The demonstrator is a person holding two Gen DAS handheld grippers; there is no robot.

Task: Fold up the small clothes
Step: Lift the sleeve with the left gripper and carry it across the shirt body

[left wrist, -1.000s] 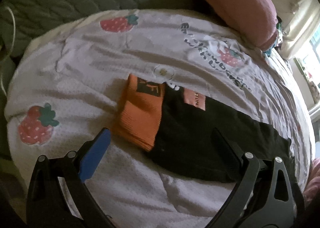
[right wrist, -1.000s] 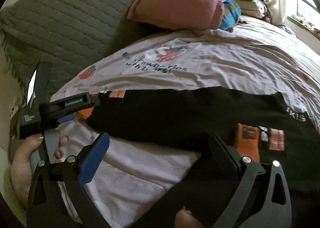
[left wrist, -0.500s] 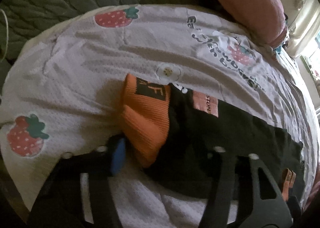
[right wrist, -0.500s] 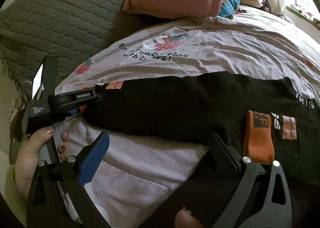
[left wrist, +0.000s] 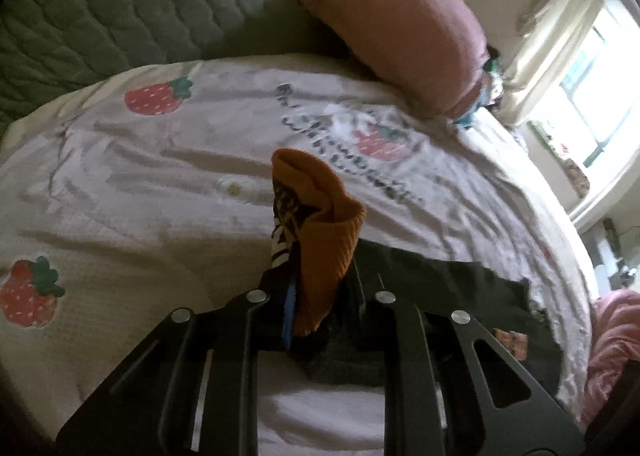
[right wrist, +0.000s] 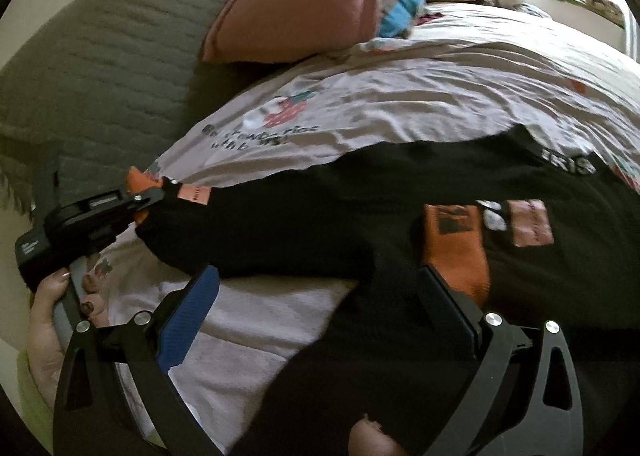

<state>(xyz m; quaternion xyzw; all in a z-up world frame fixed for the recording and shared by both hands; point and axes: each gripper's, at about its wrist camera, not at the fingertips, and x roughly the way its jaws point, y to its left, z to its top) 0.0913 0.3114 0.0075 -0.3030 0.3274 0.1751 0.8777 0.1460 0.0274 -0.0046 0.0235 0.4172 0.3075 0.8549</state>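
On strawberry bedspread (left wrist: 120,184), perhaps quilted headboard (left wrist: 100,8).

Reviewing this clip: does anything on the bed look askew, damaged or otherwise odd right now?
Nothing damaged or spilled. The black garment lies rumpled rather than flat on the strawberry-print sheet. Its orange cuff is pinched up off the bed in the left gripper, whose jaws have just been closing; that fits folding. The right gripper is open.

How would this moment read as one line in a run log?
left gripper: just closed on orange ribbed cuff | right gripper: open above black garment
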